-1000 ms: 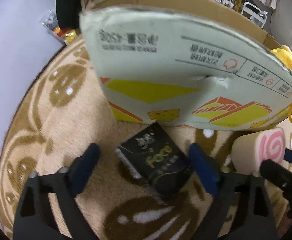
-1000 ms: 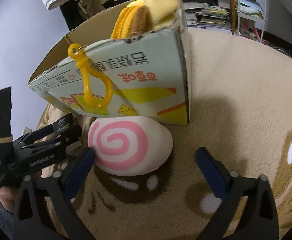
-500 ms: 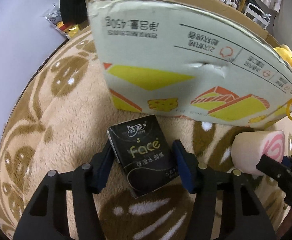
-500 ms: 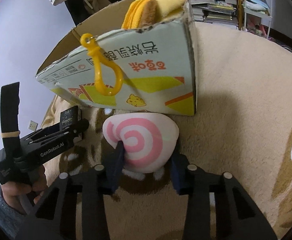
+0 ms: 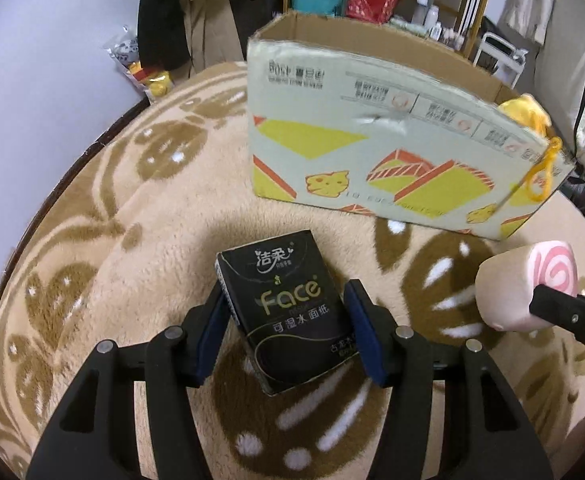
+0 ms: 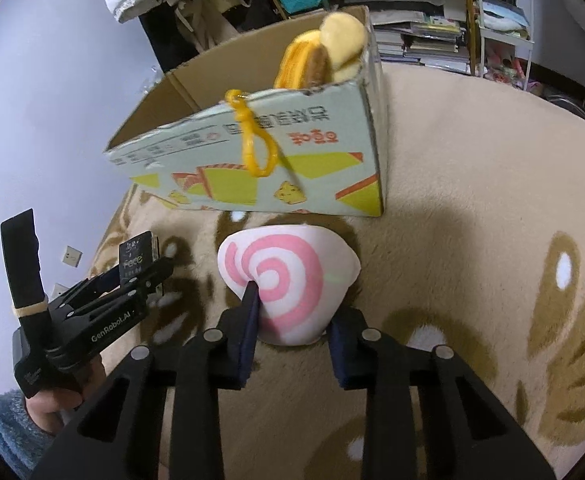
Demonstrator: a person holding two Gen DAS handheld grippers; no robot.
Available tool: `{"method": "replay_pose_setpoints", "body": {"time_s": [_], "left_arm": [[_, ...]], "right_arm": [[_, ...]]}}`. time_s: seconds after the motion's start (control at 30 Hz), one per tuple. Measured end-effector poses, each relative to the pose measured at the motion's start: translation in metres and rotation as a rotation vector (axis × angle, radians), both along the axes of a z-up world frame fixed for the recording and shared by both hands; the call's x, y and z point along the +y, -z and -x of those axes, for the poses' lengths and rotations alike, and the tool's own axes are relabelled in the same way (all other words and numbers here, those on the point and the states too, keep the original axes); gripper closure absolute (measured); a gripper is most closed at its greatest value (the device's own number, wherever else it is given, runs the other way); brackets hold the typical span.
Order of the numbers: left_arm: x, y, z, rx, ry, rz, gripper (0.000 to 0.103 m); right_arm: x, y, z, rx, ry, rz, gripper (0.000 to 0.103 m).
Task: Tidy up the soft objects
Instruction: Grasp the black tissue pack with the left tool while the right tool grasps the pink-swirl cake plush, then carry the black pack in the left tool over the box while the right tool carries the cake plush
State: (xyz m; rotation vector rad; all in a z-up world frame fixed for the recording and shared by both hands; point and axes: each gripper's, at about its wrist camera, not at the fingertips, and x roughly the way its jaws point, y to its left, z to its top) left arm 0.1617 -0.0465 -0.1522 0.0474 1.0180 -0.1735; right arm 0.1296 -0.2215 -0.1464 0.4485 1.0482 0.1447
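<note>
The left tongs [image 5: 288, 324] clench a black tissue pack [image 5: 288, 304] above the patterned rug [image 5: 124, 240]; the right tongs [image 6: 292, 328] squeeze a pink-swirl plush [image 6: 288, 276]. Just beyond stands an open cardboard box [image 5: 372, 160] holding a yellow plush [image 6: 324, 56], its keychain clip [image 6: 256, 148] draped over the wall.

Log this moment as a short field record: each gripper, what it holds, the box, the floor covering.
left gripper: shut on black tissue pack
right gripper: shut on pink-swirl plush, squeezed
cardboard box: open-topped, on rug behind both items
in box: yellow plush at corner, yellow clip hanging outside
rug: beige, brown pattern
</note>
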Motion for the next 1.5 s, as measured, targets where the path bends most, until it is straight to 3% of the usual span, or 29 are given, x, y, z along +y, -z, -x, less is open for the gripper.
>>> {"method": "replay_pose_setpoints", "body": {"time_s": [0.33,0.63,0.73,0.9,1.17,1.5], "left_arm": [[0.001,-0.056,0.04,-0.16,0.026,0.017,0.048],[0.0,-0.114,0.032,-0.261,0.043,0.04,0.047],[-0.002,-0.126,0.024,-0.287,0.052,0.016,0.048],[-0.007,-0.146,0.007,-0.33,0.07,0.005,0.047],[-0.019,-0.154,-0.025,-0.345,0.082,0.006,0.047],[-0.032,-0.14,-0.061,-0.314,0.091,0.002,0.047]], "right_arm": [[0.007,-0.038,0.026,-0.1,0.023,0.03,0.072],[0.002,-0.093,0.034,-0.237,0.051,0.04,0.072],[-0.002,-0.107,0.027,-0.272,0.058,0.036,0.072],[-0.009,-0.118,0.008,-0.276,0.08,0.044,0.072],[-0.012,-0.117,-0.023,-0.267,0.094,0.047,0.072],[-0.017,-0.103,-0.064,-0.227,0.073,0.066,0.072]]}}
